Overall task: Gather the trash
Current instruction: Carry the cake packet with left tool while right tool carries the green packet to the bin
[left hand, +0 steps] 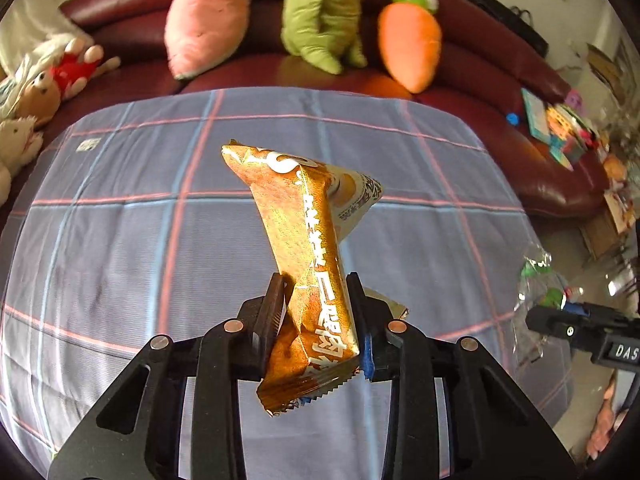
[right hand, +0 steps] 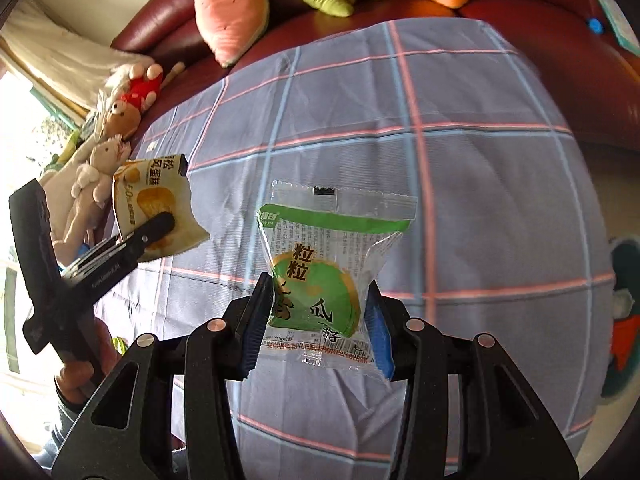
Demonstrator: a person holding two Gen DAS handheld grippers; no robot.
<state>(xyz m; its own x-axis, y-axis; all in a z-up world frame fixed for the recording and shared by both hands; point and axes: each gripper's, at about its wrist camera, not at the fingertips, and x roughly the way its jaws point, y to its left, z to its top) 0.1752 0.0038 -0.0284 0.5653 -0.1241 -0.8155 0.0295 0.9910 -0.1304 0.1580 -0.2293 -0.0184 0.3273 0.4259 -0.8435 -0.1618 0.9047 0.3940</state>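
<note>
My left gripper (left hand: 316,304) is shut on an orange snack wrapper (left hand: 300,240) and holds it upright above the checked cloth (left hand: 120,220). The same wrapper (right hand: 156,204) and the left gripper (right hand: 160,224) show at the left of the right wrist view. My right gripper (right hand: 320,312) is shut on a clear and green snack wrapper (right hand: 328,264), held above the cloth (right hand: 480,200). That wrapper (left hand: 540,280) and the right gripper (left hand: 560,324) show at the right edge of the left wrist view.
A dark red sofa (left hand: 132,12) curves behind the cloth-covered table. On it lie a pink plush (left hand: 204,20), a green plush (left hand: 324,20), a carrot plush (left hand: 408,44) and small stuffed animals (left hand: 40,80). Books and toys (left hand: 560,128) lie at the right.
</note>
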